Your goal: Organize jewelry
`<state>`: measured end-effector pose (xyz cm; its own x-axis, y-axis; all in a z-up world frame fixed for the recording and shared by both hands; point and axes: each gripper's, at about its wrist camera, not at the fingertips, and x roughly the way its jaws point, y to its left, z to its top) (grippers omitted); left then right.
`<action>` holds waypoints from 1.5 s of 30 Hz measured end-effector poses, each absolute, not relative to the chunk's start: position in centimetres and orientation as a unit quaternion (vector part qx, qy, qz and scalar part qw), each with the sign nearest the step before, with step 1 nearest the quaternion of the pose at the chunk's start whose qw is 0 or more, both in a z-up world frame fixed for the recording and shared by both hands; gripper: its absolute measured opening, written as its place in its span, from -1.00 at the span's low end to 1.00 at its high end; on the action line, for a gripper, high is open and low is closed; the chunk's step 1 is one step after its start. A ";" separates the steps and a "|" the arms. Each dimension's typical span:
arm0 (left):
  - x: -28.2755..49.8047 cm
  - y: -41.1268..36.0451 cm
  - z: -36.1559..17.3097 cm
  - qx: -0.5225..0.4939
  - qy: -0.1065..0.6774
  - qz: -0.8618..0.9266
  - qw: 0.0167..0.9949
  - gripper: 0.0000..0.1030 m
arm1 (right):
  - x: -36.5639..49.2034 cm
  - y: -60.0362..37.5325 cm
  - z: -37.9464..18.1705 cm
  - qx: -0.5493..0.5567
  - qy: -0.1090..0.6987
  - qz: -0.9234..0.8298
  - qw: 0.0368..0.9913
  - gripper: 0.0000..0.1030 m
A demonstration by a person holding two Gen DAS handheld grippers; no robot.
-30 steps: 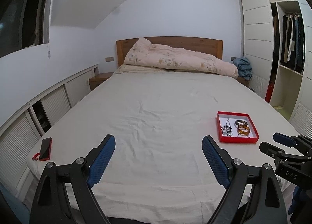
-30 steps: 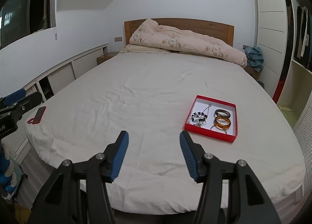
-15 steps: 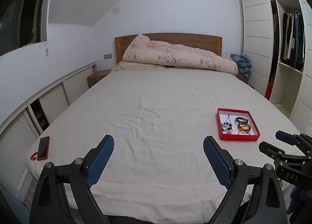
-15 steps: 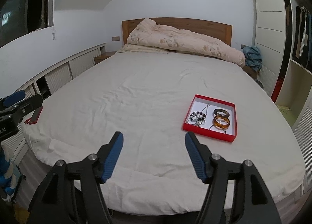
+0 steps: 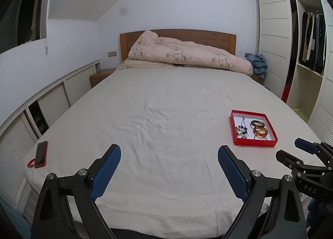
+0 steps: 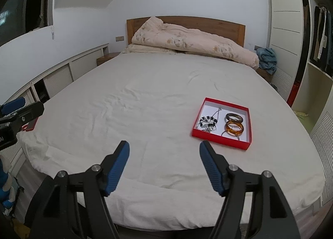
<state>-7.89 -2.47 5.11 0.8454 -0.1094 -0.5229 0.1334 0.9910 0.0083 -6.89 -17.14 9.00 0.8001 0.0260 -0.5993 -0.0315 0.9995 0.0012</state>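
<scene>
Jewelry sits in a shallow red square cardboard tray with a white inside (image 6: 245,142), and the tray lies flat on the big bed with the cream sheet (image 6: 145,97), near the foot end on the right side. In the tray there is a clear orange bangle (image 6: 234,128), a dark grey-brown bangle (image 6: 234,117) touching it on the far side, and a tangle of black and white beads on a silver chain (image 6: 208,123) on the left part of the tray. A thin silver ring (image 6: 225,133) peeks out just beside the orange bangle.

The right gripper (image 6: 164,158) hangs over the foot of the bed. Its jaws, with blue ridged pads, are spread wide apart and hold nothing. The red tray is ahead of them and a little to the right, near the right jaw but not touching it.

The left gripper (image 5: 169,166) hangs over the foot of the bed too, more to the left. Its jaws are spread wide as well, with nothing between them. The tray is well off to their right.

A phone in a red case (image 5: 41,154) lies on the left corner of the bed. A rumpled pink flowered quilt (image 5: 187,53) is piled against the brown wooden headboard (image 5: 212,36).
</scene>
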 end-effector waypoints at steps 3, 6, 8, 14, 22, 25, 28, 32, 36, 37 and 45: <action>-7.3 -2.4 4.7 0.022 0.278 -0.062 0.958 0.81 | -6.7 -17.2 8.6 -0.005 0.318 0.013 0.948 0.33; -7.0 -2.3 4.4 0.021 0.282 -0.061 0.957 0.81 | -6.6 -17.0 8.3 -0.010 0.319 0.011 0.948 0.33; -6.9 -2.3 4.2 0.021 0.284 -0.061 0.957 0.81 | -6.5 -17.0 8.0 -0.013 0.322 0.011 0.947 0.33; -6.6 -2.5 3.8 0.023 0.291 -0.064 0.954 0.81 | -6.4 -17.3 7.6 -0.009 0.326 0.007 0.945 0.33; -6.4 -2.6 3.5 0.022 0.295 -0.067 0.953 0.81 | -6.3 -17.8 7.2 -0.003 0.331 0.004 0.944 0.33; -6.3 -2.6 3.4 0.023 0.297 -0.069 0.952 0.81 | -6.3 -17.9 7.1 -0.002 0.332 0.004 0.943 0.33; -6.2 -2.7 3.3 0.023 0.299 -0.071 0.951 0.82 | -6.2 -17.9 7.0 -0.001 0.334 0.003 0.942 0.33; -6.1 -2.8 3.0 0.023 0.301 -0.072 0.951 0.82 | -6.1 -18.0 6.8 -0.001 0.336 0.002 0.942 0.33; -6.0 -2.9 2.9 0.023 0.302 -0.073 0.950 0.82 | -6.0 -18.1 6.7 -0.001 0.338 0.002 0.941 0.33; -5.9 -2.9 2.9 0.023 0.302 -0.074 0.950 0.82 | -6.0 -18.1 6.7 -0.001 0.339 0.002 0.941 0.33; -6.0 -3.0 2.8 0.022 0.302 -0.075 0.950 0.82 | -6.0 -18.0 6.6 0.000 0.340 0.002 0.940 0.33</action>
